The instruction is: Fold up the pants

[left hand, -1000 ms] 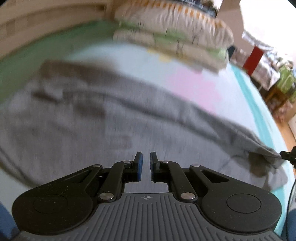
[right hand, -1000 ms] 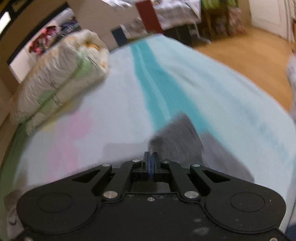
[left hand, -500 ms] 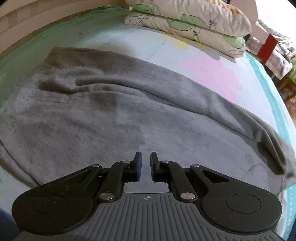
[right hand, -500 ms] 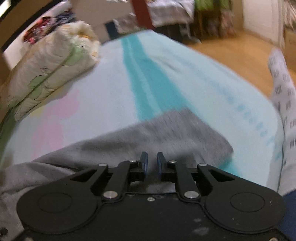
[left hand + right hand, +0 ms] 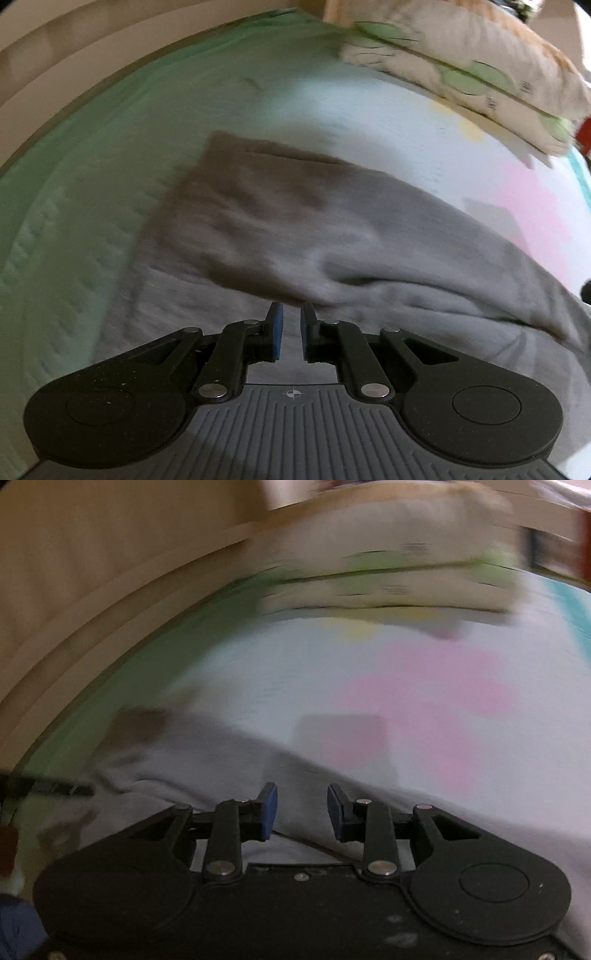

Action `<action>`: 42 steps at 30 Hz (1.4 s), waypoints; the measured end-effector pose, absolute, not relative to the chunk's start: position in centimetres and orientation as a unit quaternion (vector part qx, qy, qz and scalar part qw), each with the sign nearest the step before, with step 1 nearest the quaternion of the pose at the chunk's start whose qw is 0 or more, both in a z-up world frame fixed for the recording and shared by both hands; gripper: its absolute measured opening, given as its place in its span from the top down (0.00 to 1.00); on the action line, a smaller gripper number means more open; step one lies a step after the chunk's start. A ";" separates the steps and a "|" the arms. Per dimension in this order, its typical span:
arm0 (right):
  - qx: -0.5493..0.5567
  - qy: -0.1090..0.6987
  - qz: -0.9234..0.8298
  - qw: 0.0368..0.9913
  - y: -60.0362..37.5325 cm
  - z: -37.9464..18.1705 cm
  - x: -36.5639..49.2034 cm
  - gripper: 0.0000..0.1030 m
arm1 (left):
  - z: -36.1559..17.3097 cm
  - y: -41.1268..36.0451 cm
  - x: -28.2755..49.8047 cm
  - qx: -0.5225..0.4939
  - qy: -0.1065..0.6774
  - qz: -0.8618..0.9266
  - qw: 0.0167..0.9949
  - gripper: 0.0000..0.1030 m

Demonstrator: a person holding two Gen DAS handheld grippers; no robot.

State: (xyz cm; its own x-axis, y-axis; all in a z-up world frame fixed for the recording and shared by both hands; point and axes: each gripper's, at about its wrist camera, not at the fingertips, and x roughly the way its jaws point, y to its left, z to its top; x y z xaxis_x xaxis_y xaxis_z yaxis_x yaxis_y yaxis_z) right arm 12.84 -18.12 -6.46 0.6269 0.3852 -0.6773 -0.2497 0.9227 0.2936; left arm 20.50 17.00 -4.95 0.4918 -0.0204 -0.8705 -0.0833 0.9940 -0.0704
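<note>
So the grey pants [image 5: 332,236] are lying across the bed [image 5: 92,155], one leg flopped over the other, with pillows [image 5: 461,62] stacked at the far end. The left claw [image 5: 290,332] hangs over the fabric with its jaws at their narrowest, only a thin gap, pinching nothing. The right claw [image 5: 301,812] has just been opening, jaws spread, nothing between them, cloth only underneath. Both views are blurry, so edges are hard to read. My take: smooth that rumpled ridge flat first, then pinch both layers near the cuff so the fold lands square.
</note>
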 end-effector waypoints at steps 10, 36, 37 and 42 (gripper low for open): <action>-0.011 0.356 0.350 0.866 -2.2 -8.3 24.0 0.65 | -9.2 22.5 20.8 -0.098 0.526 0.008 0.845 0.91; -0.060 0.463 0.412 0.782 4.6 -14.6 33.8 0.46 | -9.4 24.4 21.3 -0.144 0.525 -0.026 0.838 0.91; -0.049 0.463 0.414 0.782 4.3 -14.8 33.7 0.46 | -9.4 24.5 21.3 -0.148 0.525 -0.026 0.837 0.91; -0.006 0.470 0.416 0.778 3.8 -13.9 33.2 0.90 | -9.3 25.1 21.5 -0.167 0.528 -0.027 0.833 0.91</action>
State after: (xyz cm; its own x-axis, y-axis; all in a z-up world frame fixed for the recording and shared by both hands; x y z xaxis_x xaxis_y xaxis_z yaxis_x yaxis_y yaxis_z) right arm 33.23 3.78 -13.94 0.2120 0.6414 -0.7373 -0.6528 0.6544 0.3816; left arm 21.50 25.07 -9.28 0.4419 -0.2205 -0.8696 -0.1309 0.9431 -0.3056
